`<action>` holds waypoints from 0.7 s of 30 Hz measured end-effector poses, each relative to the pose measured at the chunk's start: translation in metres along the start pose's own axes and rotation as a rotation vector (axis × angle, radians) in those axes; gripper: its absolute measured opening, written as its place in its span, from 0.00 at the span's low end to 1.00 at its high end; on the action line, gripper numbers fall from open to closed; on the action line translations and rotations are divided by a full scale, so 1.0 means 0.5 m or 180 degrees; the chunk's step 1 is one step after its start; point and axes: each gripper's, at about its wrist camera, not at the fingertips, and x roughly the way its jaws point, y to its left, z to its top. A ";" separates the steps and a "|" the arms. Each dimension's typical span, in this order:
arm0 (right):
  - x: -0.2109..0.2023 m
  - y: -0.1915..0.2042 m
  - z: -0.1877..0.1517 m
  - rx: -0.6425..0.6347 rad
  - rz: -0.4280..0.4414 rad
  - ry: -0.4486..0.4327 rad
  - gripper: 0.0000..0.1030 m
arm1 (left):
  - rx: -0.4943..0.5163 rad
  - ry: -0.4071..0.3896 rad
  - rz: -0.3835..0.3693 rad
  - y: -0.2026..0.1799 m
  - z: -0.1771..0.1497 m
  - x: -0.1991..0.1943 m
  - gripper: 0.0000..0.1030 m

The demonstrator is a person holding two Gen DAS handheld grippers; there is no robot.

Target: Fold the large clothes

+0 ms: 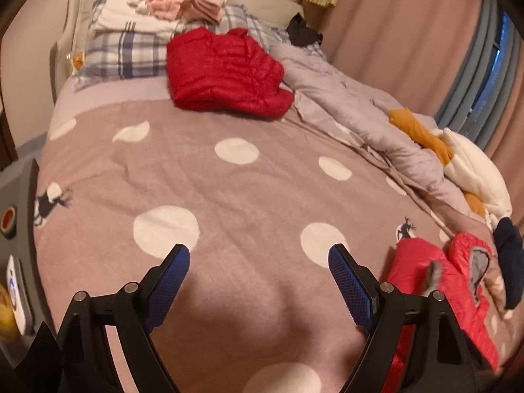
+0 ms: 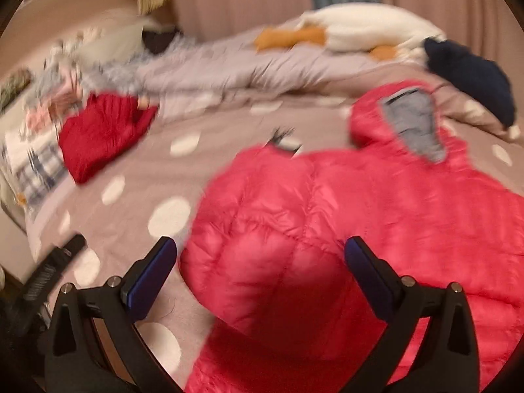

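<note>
A pink-red puffer jacket (image 2: pixel 327 229) with a grey-lined hood (image 2: pixel 412 124) lies spread on the polka-dot bed cover (image 2: pixel 137 163). My right gripper (image 2: pixel 260 262) is open and empty, hovering over the jacket's near part. In the left wrist view the same jacket (image 1: pixel 422 271) lies at the lower right. My left gripper (image 1: pixel 258 268) is open and empty above bare bed cover (image 1: pixel 229 190), left of the jacket. A folded dark red puffer jacket (image 1: pixel 222 72) lies farther up the bed; it also shows in the right wrist view (image 2: pixel 101 131).
A grey duvet (image 1: pixel 360 108) is bunched along the right side by the curtain, with a white and orange plush (image 1: pixel 458 160) and a navy garment (image 1: pixel 511 262). Stacked clothes (image 1: pixel 183 0) and a plaid pillow (image 1: pixel 124 52) sit at the headboard. The bed's left edge drops off.
</note>
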 end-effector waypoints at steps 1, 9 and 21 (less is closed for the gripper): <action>0.007 0.016 -0.009 -0.0113 -0.0194 -0.0027 1.00 | 0.0030 0.0061 -0.0069 -0.004 0.000 0.002 0.83; -0.048 -0.057 -0.002 0.0163 -0.0686 -0.0405 0.22 | 0.0212 0.0082 -0.0256 -0.031 -0.011 -0.012 0.83; -0.213 -0.399 -0.045 0.1277 -0.1036 -0.0697 0.21 | 0.0159 0.0280 -0.0520 -0.063 -0.023 -0.019 0.83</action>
